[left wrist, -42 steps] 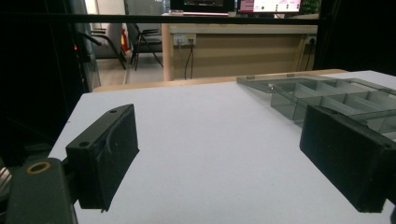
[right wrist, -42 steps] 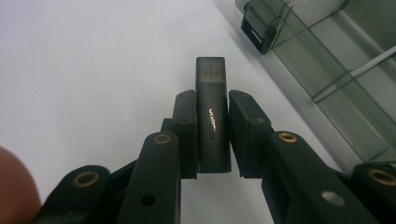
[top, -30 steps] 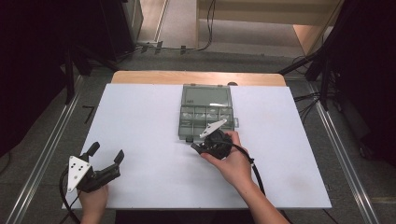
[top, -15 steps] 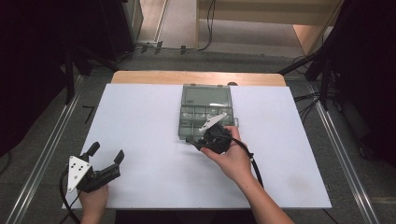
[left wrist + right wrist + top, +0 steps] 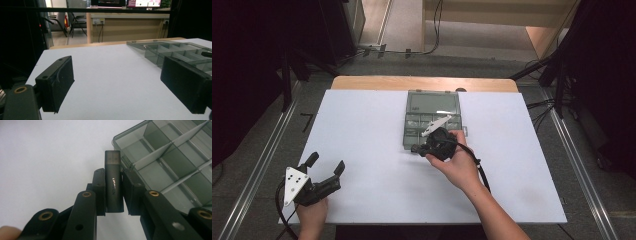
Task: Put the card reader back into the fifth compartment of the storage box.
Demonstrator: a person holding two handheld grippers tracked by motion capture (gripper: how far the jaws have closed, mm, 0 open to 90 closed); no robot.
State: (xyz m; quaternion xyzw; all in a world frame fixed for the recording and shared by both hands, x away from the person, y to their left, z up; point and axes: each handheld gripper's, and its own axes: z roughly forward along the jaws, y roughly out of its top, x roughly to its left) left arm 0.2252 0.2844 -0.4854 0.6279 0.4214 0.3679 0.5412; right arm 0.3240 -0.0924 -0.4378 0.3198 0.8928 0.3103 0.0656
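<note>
— Over at the near left corner of the compartment box, what have you got in the right claw?

— I've got a small dark USB adapter pinched between the two pads, gripped across its body, with its translucent plug end sticking out past the tips. From above, that claw sits at the box's front edge on the white table.

— So which step are we on?

— Carrying, I'd say. The adapter is held up off the table, its tip just at the outer wall of the corner cell and not yet over it. The cells I can see look bare.

— Next move?

— I judge I need to shift the tip a little further over the wall, so it hangs above one cell and clear of the dividers, then lower it and let the pads part. The adapter is long compared with the cells, so I'd angle it to lie flat.

— And the left claw?

— Idle at the near left of the table, jaws standing wide with nothing between them, well apart from the box.
</note>
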